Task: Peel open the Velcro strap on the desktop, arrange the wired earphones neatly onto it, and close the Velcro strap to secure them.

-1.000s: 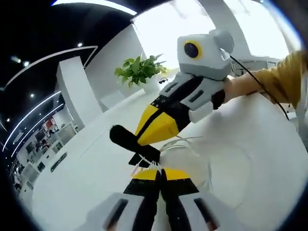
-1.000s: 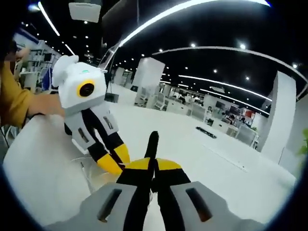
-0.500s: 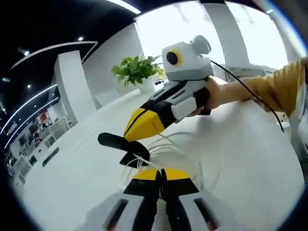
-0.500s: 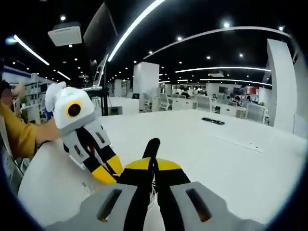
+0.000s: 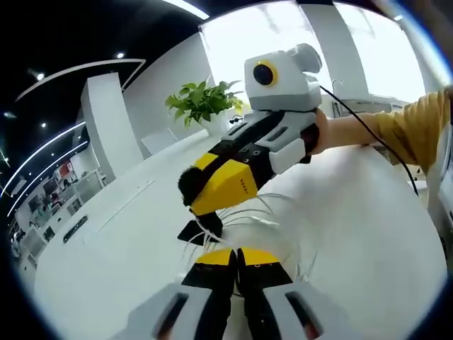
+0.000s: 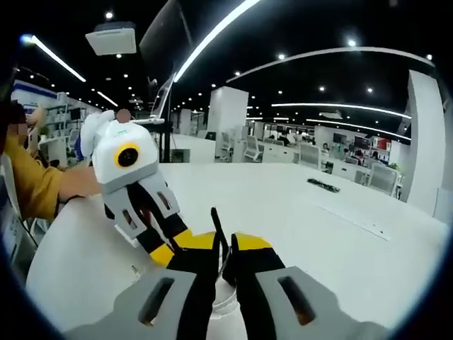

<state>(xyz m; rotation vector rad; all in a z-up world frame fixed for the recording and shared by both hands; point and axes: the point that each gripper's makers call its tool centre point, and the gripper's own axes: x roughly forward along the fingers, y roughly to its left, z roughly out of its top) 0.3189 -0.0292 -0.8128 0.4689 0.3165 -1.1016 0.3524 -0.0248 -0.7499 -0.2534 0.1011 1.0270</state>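
The black Velcro strap [image 5: 201,229] rises from my left gripper [image 5: 237,253], which is shut on its lower end. White earphone wires [image 5: 263,221] loop out beside those jaws onto the white table [image 5: 368,234]. My right gripper [image 5: 202,202] comes in from the right just above and is shut on the strap's fuzzy upper end [image 5: 187,184]. In the right gripper view the strap [image 6: 214,225] stands edge-on as a thin black strip between the shut jaws of my right gripper [image 6: 223,244]. The left gripper [image 6: 170,249] meets it from the left, tips almost touching.
A person's yellow sleeve [image 5: 417,127] and hand hold the right gripper; the other sleeve [image 6: 28,184] is behind the left one. A potted plant [image 5: 205,103] stands at the table's far end. A small dark object [image 6: 325,185] lies far out on the white surface.
The right gripper has swung the strap's free end up and in toward the left gripper. In the right gripper view the strap has turned from a broad tab to a thin edge.
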